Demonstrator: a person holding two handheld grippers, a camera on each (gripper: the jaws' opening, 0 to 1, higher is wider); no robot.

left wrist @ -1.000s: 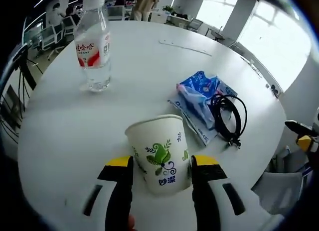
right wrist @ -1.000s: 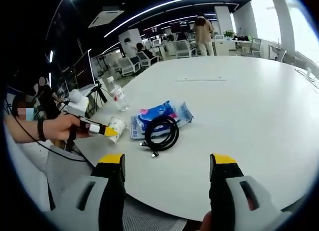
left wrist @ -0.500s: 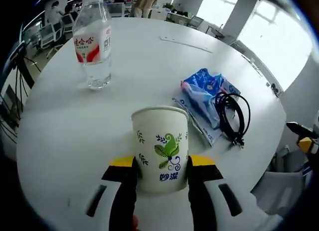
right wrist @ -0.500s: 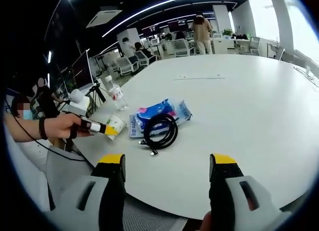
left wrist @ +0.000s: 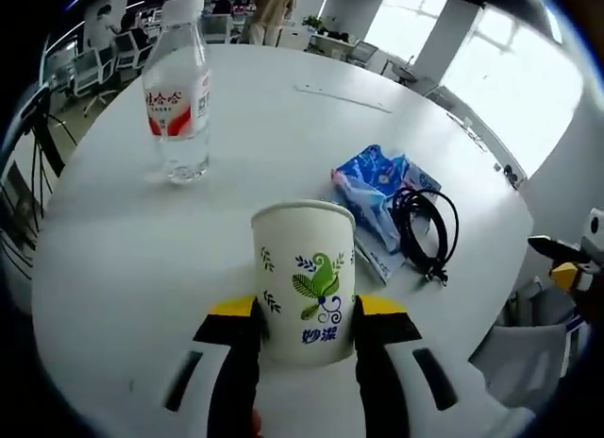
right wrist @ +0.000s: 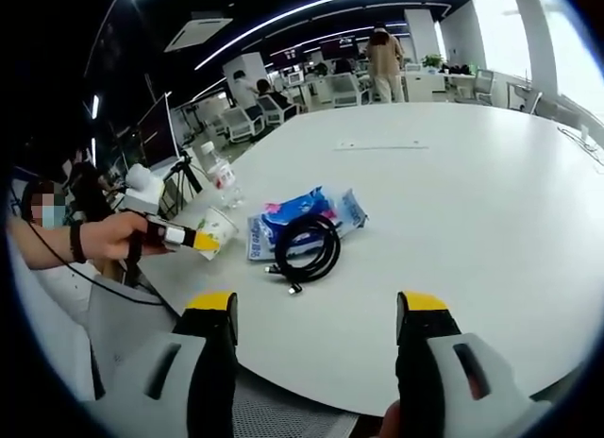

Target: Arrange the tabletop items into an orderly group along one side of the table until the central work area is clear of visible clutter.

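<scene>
While the left gripper (left wrist: 305,315) clamps the paper cup (left wrist: 304,281), the water bottle (left wrist: 177,98) stands beyond. A blue tissue pack (left wrist: 379,183) and coiled black cable (left wrist: 424,232) lie right of it; the right gripper (right wrist: 316,315) hangs spread, empty.

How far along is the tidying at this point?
Done: nothing looks grouped yet. In hand: the left gripper grips the paper cup. Left: water bottle, blue packet and black cable lie spread on the table; right gripper open, idle.

cup (left wrist: 305,277) between left jaws; bottle (left wrist: 177,93) behind; cable (left wrist: 423,229) on packet (left wrist: 375,180), right
</scene>
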